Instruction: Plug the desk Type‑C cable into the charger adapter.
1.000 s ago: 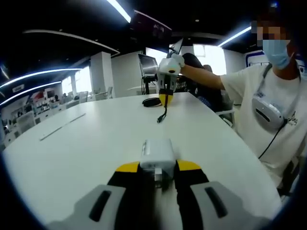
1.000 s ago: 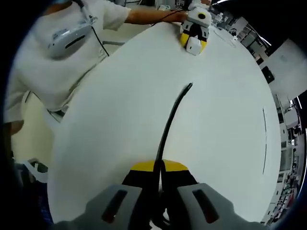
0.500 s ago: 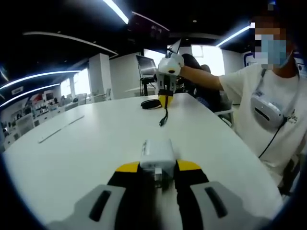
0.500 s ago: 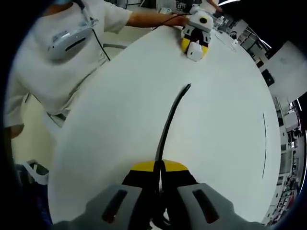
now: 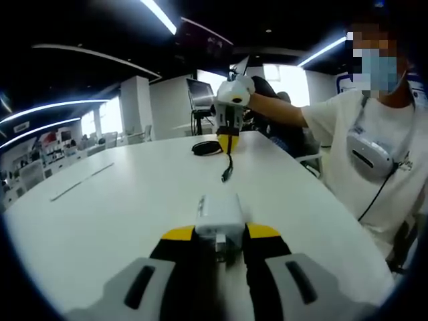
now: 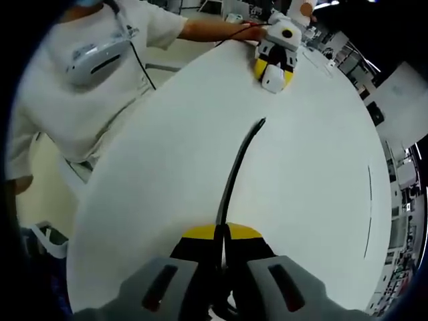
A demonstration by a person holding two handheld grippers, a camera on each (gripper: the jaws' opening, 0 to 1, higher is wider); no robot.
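Status: we see the left tongs [image 5: 219, 242] clamped on the white block-shaped charger adapter [image 5: 219, 215], which sits between the yellow-tipped jaws just above the wide white oval table [image 5: 120, 207]. In the right gripper view the same left tongs [image 6: 273, 75] appear far across the table with the white adapter [image 6: 271, 79] at their tip, facing back toward us.

Right tongs [image 6: 223, 242] are closed on the thin black Type-C cable [image 6: 235, 175]; the cable runs straight out from between the jaws and ends in its plug, free over the table. In the left gripper view the right tongs [image 5: 229, 142] are held up at the far side of the table, with the black cable [image 5: 228, 167] hanging down from them, plug end lowest and just above the tabletop. Plug and adapter are well apart, not mated.

Behind the right tongs in the left gripper view a dark coil [image 5: 206, 147] lies on the table; we can't tell what it is or whether it's the rest of the cable.

A long thin line or strip [image 5: 81, 181] lies on the table's far left. The person in a white T-shirt [image 5: 384, 174] sits at the table edge, arm stretched out to the right tongs. No containers on the table that we can make out.
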